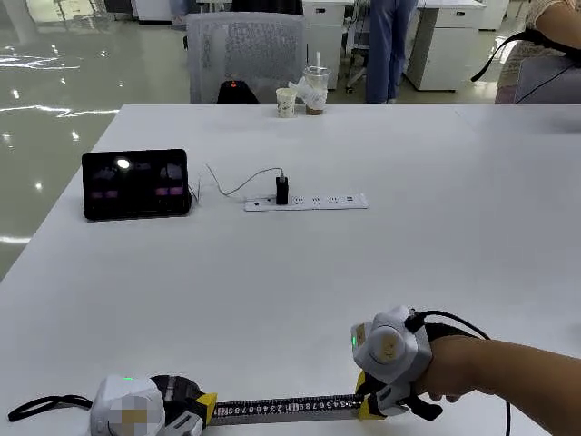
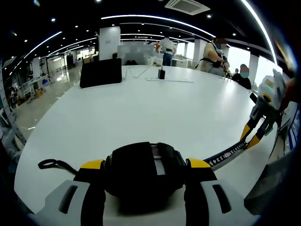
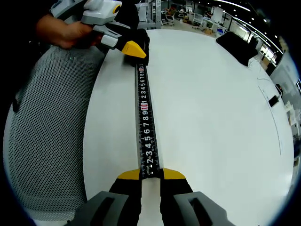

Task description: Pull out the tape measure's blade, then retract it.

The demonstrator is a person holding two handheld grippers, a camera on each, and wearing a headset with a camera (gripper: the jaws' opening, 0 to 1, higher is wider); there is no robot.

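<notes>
The black tape measure case (image 2: 143, 174) sits on the white table (image 1: 300, 272) at its near left edge, held between the yellow-tipped jaws of my left gripper (image 2: 146, 165), which is shut on it. In the head view that gripper (image 1: 195, 409) is at the bottom left. The blade (image 1: 286, 407) runs flat to the right, numbers up. My right gripper (image 3: 150, 174) is shut on the blade's end (image 3: 149, 162), and it appears in the head view (image 1: 368, 406) at the bottom right. The case's black wrist strap (image 1: 41, 406) trails left.
A dark tablet (image 1: 136, 183) stands at the mid left. A white power strip (image 1: 309, 202) with a black charger (image 1: 282, 190) lies mid table. Cups (image 1: 287, 102) stand at the far edge, with a grey chair (image 1: 245, 54) behind. A mesh chair (image 3: 47, 117) is beside the near edge.
</notes>
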